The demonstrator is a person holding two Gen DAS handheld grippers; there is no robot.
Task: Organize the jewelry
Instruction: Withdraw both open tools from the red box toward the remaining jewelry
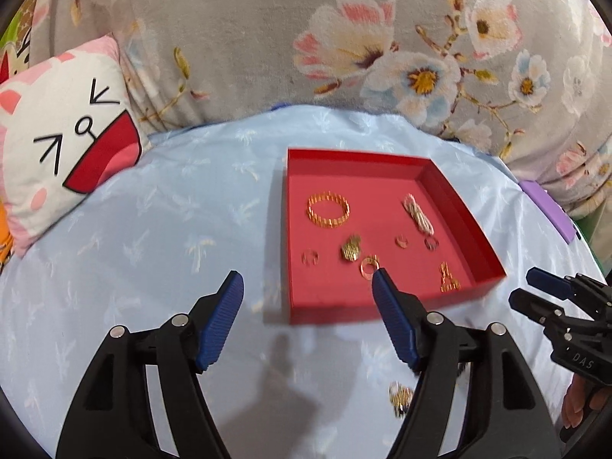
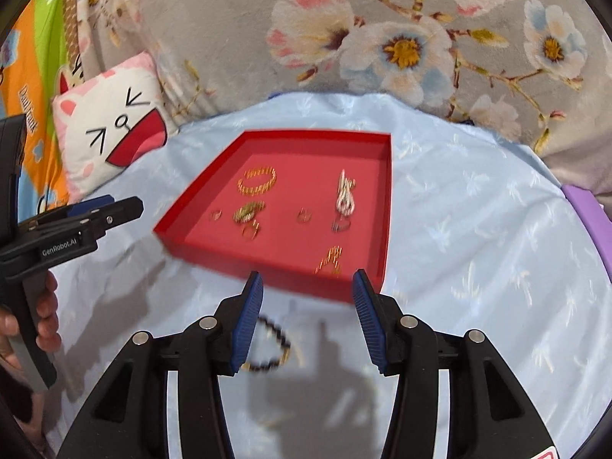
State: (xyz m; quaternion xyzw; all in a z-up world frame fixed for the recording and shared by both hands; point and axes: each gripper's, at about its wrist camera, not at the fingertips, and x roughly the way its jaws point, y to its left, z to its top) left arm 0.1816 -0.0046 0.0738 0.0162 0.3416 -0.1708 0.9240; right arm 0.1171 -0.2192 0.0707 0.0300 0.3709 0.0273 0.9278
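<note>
**Right wrist view: bracelet lies loose, short of the tray**

Right wrist view puts the right gripper (image 2: pixel 308 281) spread wide and holding nothing, above the blue cloth (image 2: pixel 478 252). Nearest, under its left finger, lies a dark beaded bracelet (image 2: pixel 273 348) on the cloth, outside the red tray (image 2: pixel 214 225). It sits toward the camera from the fingertips and a little left, so I judge the right gripper must draw back and down to reach it.

Left wrist view shows the left gripper (image 1: pixel 308 281) also released and empty, with the same bracelet half hidden by its right finger. Both are close; which is nearer I cannot tell.

Farther on, the tray holds a gold bangle (image 2: pixel 258 180), a pale chain (image 2: pixel 345 195), small rings and a gold earring (image 2: pixel 329 260). A cat pillow (image 2: pixel 111 134) sits beyond, at the left.
</note>
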